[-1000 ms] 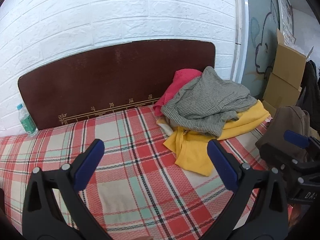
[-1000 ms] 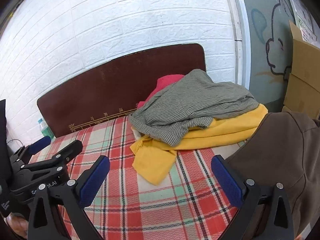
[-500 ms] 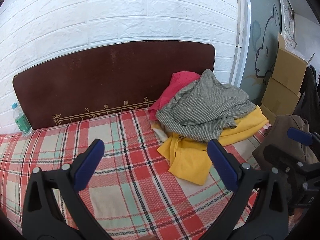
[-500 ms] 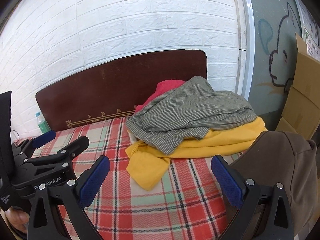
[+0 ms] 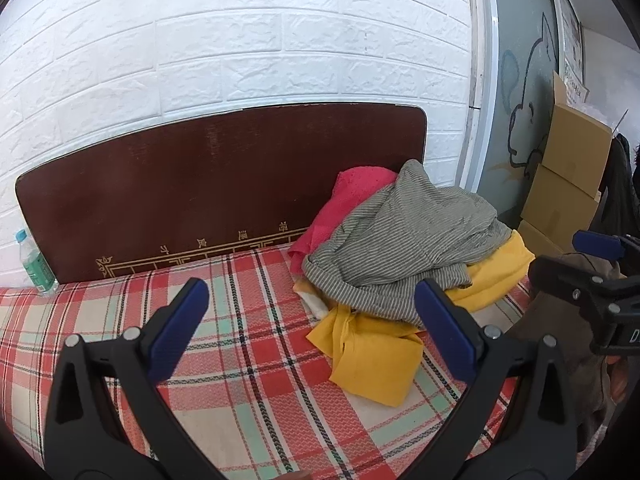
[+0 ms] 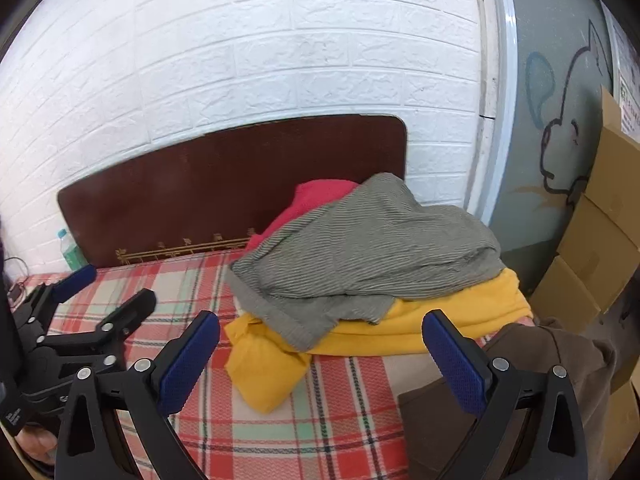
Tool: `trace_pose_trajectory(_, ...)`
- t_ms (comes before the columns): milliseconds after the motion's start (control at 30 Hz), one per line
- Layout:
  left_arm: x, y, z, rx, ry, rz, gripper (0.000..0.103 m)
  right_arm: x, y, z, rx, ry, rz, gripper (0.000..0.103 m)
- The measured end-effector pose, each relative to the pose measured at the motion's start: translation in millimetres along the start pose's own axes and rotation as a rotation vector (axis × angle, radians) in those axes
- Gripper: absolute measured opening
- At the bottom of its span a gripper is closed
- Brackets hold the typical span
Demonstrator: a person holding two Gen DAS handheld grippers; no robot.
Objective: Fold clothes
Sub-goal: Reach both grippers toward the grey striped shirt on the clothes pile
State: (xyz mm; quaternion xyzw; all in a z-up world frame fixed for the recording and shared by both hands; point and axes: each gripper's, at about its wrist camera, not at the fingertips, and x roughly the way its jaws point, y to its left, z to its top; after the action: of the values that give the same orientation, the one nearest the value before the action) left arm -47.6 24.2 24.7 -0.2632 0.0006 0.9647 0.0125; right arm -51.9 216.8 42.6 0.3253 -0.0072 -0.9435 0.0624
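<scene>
Change since a second ago: both views have swung slightly left and pulled back from the pile; nothing on the bed has shifted.

Nearest: left gripper, jaws spread wide, empty, above the plaid bedcover. Right gripper, likewise spread and empty, with a brown garment just under its right finger.

Middle: clothes pile at the bed's right end, a yellow garment lowest, a grey striped top over it, a red garment behind.

Far: dark headboard, water bottle, cardboard boxes.

Step, as judged: approach, no garment selected. Next calls for pinching one item's edge and dragging it onto bare cover.
</scene>
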Motion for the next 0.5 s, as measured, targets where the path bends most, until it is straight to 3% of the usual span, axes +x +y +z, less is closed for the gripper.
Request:
trace_pose_trajectory(267, 12.4, -3.7, -3.6, 0.005, 0.008, 0.009, 0.103, 3.3, 6.8, -4.7, -0.139, -0.057, -0.05, 0.103)
trace_pose_trajectory(433, 22.8, -2.7, -6.6, 0.008, 0.022, 0.016, 0.103, 25.6, 2.7, -5.5, -0.143, 0.044, -0.007, 0.103)
trace_pose_trajectory(500, 27.9, -1.9, -7.8, 0.01, 0.03, 0.017, 0.103, 30.9, 3.6, -7.5, -0.176, 0.041, -0.044, 0.103)
